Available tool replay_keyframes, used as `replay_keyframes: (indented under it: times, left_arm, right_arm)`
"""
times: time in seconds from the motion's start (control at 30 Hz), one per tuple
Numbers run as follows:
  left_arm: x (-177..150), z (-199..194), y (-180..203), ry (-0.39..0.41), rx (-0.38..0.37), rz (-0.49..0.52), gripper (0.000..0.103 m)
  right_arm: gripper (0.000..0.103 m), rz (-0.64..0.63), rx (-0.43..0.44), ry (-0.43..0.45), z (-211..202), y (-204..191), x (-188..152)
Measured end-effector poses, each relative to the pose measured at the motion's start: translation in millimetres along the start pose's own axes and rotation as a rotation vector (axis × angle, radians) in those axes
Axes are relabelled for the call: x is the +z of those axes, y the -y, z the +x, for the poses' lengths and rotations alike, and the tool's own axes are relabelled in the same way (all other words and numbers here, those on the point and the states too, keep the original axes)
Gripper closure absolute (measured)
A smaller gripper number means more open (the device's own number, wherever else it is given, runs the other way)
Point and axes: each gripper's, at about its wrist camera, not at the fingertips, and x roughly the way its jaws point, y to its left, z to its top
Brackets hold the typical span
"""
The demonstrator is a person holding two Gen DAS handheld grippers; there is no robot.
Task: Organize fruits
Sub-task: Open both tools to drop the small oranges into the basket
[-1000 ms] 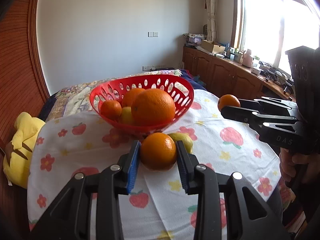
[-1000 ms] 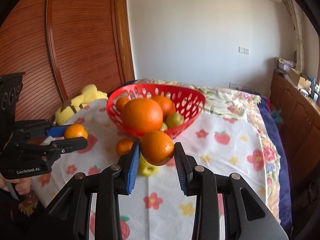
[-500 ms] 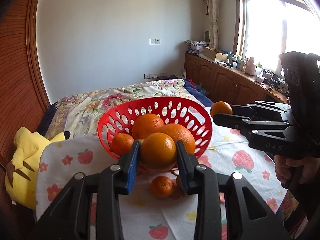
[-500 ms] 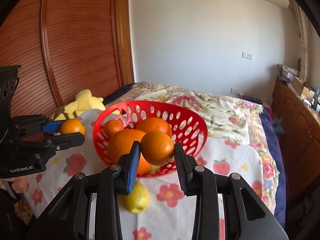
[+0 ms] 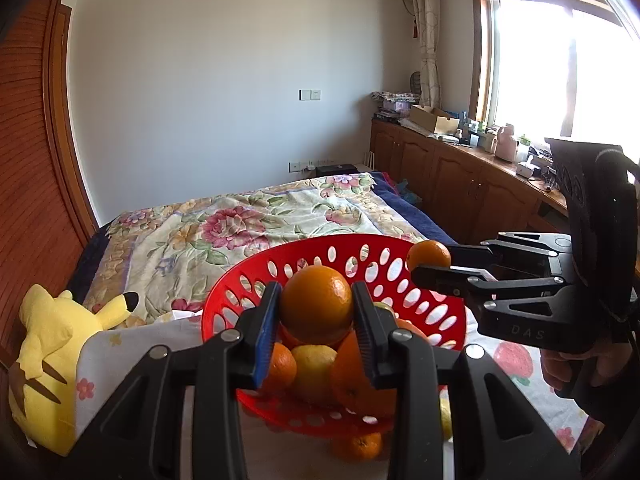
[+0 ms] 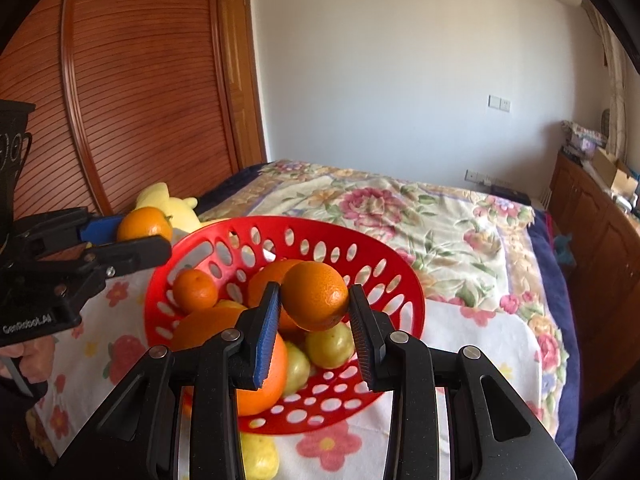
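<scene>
My left gripper (image 5: 315, 312) is shut on an orange (image 5: 316, 305) and holds it above the near side of the red basket (image 5: 256, 276). My right gripper (image 6: 314, 310) is shut on another orange (image 6: 316, 295) above the same basket (image 6: 360, 252). The basket holds several oranges and yellow-green fruits. Each gripper shows in the other's view: the right gripper (image 5: 430, 262) at the basket's right rim, the left gripper (image 6: 146, 236) at its left rim. A small orange (image 5: 356, 446) and a yellow fruit (image 6: 260, 456) lie on the cloth beside the basket.
The basket stands on a white cloth with strawberry and flower prints (image 6: 488, 344) over a floral bedspread (image 5: 248, 216). A yellow plush toy (image 5: 52, 340) lies at the left edge. Wooden cabinets (image 5: 460, 176) run along the right, a wooden wardrobe (image 6: 132, 92) on the left.
Both grippers have risen and moved forward with their oranges, from above the cloth in front of the basket to above the basket itself.
</scene>
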Motion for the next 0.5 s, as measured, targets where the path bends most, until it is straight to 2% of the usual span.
replay_keyframes:
  times: [0.5]
  left_arm:
    - [-11, 36, -6, -0.049, 0.018, 0.007, 0.069]
  right_arm:
    - [0.069, -0.010, -0.004, -0.064, 40, 7, -9]
